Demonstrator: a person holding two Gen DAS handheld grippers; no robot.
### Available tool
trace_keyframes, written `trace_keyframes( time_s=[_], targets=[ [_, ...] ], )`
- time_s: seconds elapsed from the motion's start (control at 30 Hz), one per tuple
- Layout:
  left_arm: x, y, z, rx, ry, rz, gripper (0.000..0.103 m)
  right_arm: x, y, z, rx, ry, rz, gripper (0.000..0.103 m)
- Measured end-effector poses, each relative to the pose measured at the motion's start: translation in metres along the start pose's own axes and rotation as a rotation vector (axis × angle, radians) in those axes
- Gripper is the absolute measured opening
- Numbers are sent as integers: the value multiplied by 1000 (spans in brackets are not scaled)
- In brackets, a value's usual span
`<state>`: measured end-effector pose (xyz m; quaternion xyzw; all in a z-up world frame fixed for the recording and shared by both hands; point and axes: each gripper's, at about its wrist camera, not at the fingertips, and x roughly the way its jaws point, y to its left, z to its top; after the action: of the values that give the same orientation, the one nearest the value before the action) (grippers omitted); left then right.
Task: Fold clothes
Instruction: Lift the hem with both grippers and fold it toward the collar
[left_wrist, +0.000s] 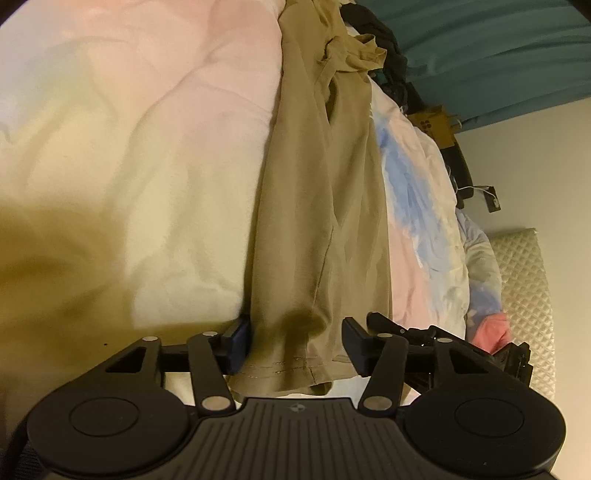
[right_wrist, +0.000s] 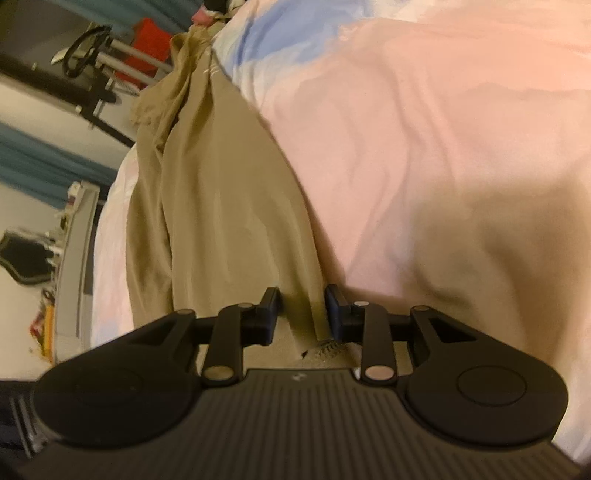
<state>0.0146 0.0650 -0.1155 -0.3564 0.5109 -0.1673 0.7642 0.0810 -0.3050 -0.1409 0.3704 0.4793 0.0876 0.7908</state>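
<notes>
A tan garment (left_wrist: 325, 184) lies in one long, creased strip on a pastel bedspread (left_wrist: 147, 147). Its stitched hem is at the near end. My left gripper (left_wrist: 297, 338) straddles that hem. The jaws stand wide and the cloth lies loose between the fingers. In the right wrist view the same tan garment (right_wrist: 221, 203) runs away over the pink bedspread (right_wrist: 424, 129). My right gripper (right_wrist: 303, 314) has its jaws drawn in on a raised fold at the garment's near edge, with the pads against the cloth.
Dark clothes (left_wrist: 380, 33) are heaped at the garment's far end, below a teal curtain (left_wrist: 498, 48). A quilted panel (left_wrist: 524, 288) stands at the right. Beyond the bed's left edge are a black frame (right_wrist: 92, 74), something red (right_wrist: 151, 37) and a cluttered grey shelf (right_wrist: 74, 240).
</notes>
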Motion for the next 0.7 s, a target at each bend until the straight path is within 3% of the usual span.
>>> trace_keyframes(
  time_s=[0.07, 0.1, 0.13, 0.27, 0.5, 0.7],
  targets=[
    [1, -2, 0, 6, -4, 11, 51, -3, -1, 0, 20, -7, 30, 31],
    [-2, -1, 0, -6, -19, 17, 40, -9, -1, -2, 29, -28, 53, 31],
    [-3, 0, 0, -18, -32, 19, 36, -16, -1, -4, 37, -51, 79, 31],
    [-2, 0, 1, -27, -22, -1, 37, -23, -4, -10, 54, -69, 92, 31],
    [8, -11, -1, 24, 33, -6, 51, -5, -10, -12, 97, 1, 58, 34],
    [21, -12, 2, 24, 58, 2, 48, 6, -6, -15, 56, 27, 45, 37]
  ],
)
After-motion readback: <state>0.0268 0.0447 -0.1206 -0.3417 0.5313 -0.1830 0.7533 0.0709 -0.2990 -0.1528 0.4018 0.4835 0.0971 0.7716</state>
